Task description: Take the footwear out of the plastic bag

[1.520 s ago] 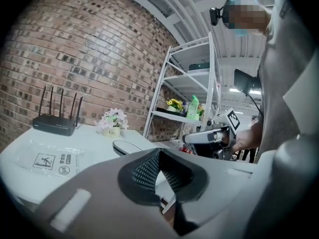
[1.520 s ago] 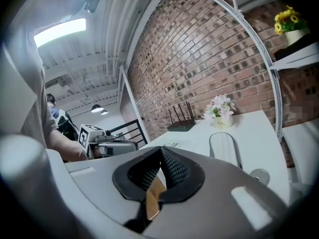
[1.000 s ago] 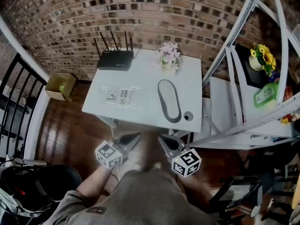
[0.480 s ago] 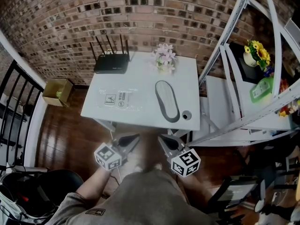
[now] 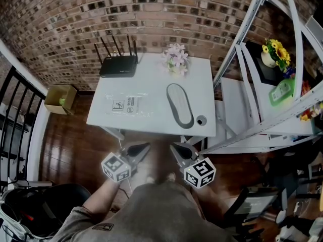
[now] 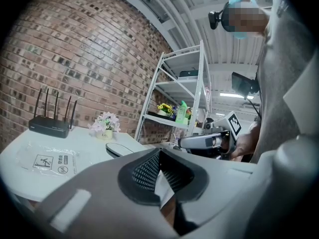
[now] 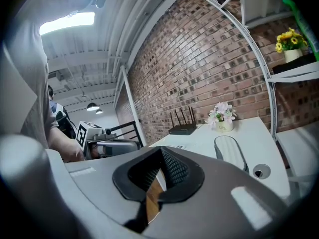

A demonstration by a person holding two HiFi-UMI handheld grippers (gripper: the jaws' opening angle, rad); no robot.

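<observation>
Short of the table's point(image 5: 151, 82) near edge, I hold left gripper point(image 5: 146, 146) and right gripper point(image 5: 174, 147) shut, empty; the slipper point(image 5: 180, 105), lengthwise away from me beside the plastic bag point(image 5: 128, 105), lies nearer the right.

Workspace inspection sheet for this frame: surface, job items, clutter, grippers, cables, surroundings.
Surface: white table, mostly bare.
Job's things: plastic bag flat at left, looks empty; grey footwear right of it, outside the bag.
Clutter: router, flower pot at far edge; small round fitting by the footwear.
Grippers: left gripper, right gripper both shut, empty, short of the table.
Cables: nothing seen.
Surroundings: brick wall, shelf rack at right, cardboard box on floor.
</observation>
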